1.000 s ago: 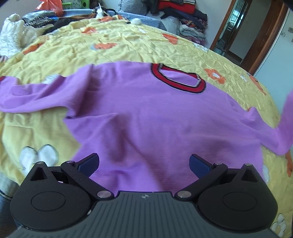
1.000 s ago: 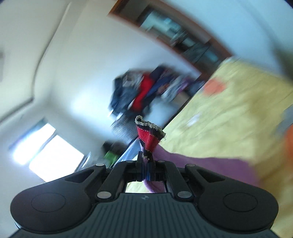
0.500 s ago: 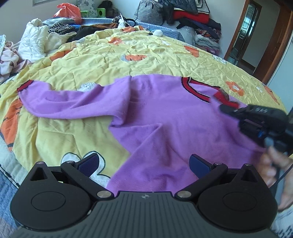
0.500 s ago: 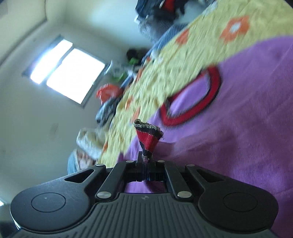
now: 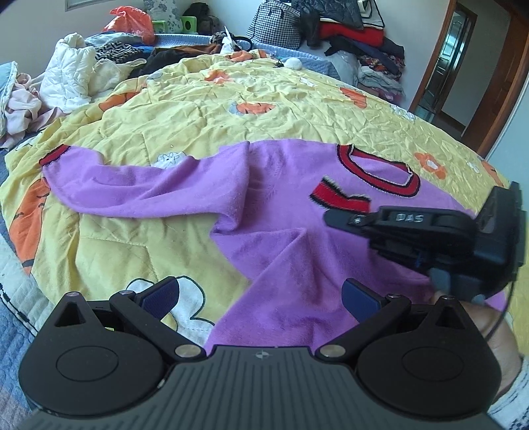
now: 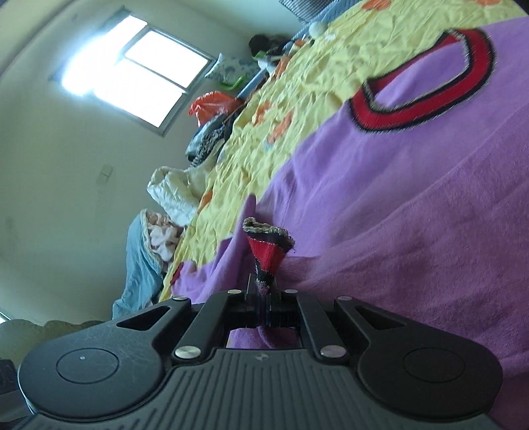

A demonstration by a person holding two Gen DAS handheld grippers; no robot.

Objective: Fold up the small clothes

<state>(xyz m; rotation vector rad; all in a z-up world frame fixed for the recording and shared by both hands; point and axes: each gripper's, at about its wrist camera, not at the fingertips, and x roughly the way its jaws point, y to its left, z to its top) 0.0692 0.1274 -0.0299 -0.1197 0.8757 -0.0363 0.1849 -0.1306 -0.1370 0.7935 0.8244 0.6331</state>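
A small purple sweater (image 5: 277, 205) with a red collar (image 5: 380, 168) lies on the yellow flowered quilt (image 5: 271, 106). Its left sleeve stretches out to the left and ends in a red cuff (image 5: 53, 155). My right gripper (image 5: 334, 215) is shut on the red cuff of the right sleeve (image 5: 340, 196) and holds it over the sweater's chest below the collar. In the right wrist view the cuff (image 6: 267, 248) sticks up from the closed jaws of the right gripper (image 6: 264, 297). My left gripper (image 5: 261, 294) is open and empty above the sweater's lower hem.
Piles of clothes (image 5: 357, 36) and a white padded jacket (image 5: 72, 72) lie along the far side of the bed. An orange bag (image 5: 132, 23) stands at the back. A wooden door frame (image 5: 489, 76) is at the right. A window (image 6: 135, 69) shows in the right wrist view.
My right gripper has carried the right sleeve's cuff from the side in over the sweater's chest. My left gripper has pulled back and up, still open.
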